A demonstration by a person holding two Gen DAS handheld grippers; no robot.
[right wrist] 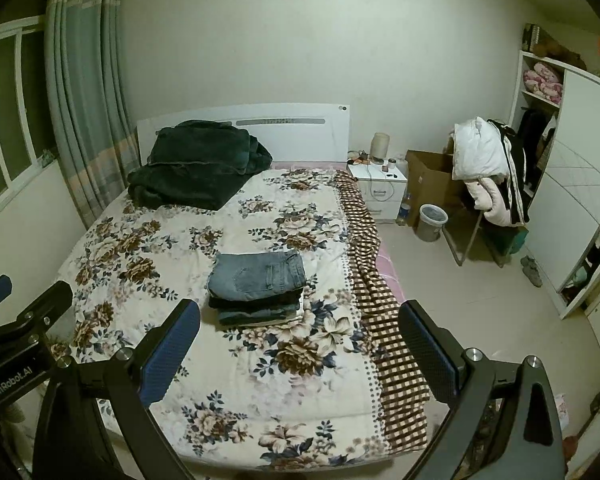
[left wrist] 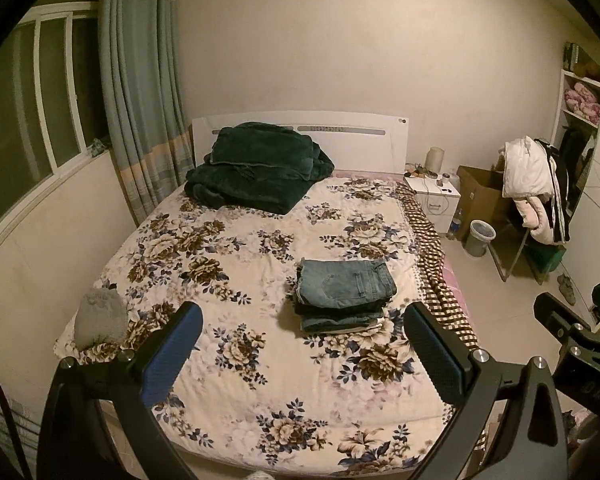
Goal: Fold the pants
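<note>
Floral-covered bed [left wrist: 260,360], curtained window [left wrist: 40,120], white wardrobe [right wrist: 572,200], tiled floor [right wrist: 480,300]

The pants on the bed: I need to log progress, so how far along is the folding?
Done: a stack of folded pants sits on the floral bedspread, jeans on top. In hand: nothing; the left gripper and right gripper are both open and empty, back from the stack. Left: no unfolded pants visible, so it looks finished.
</note>
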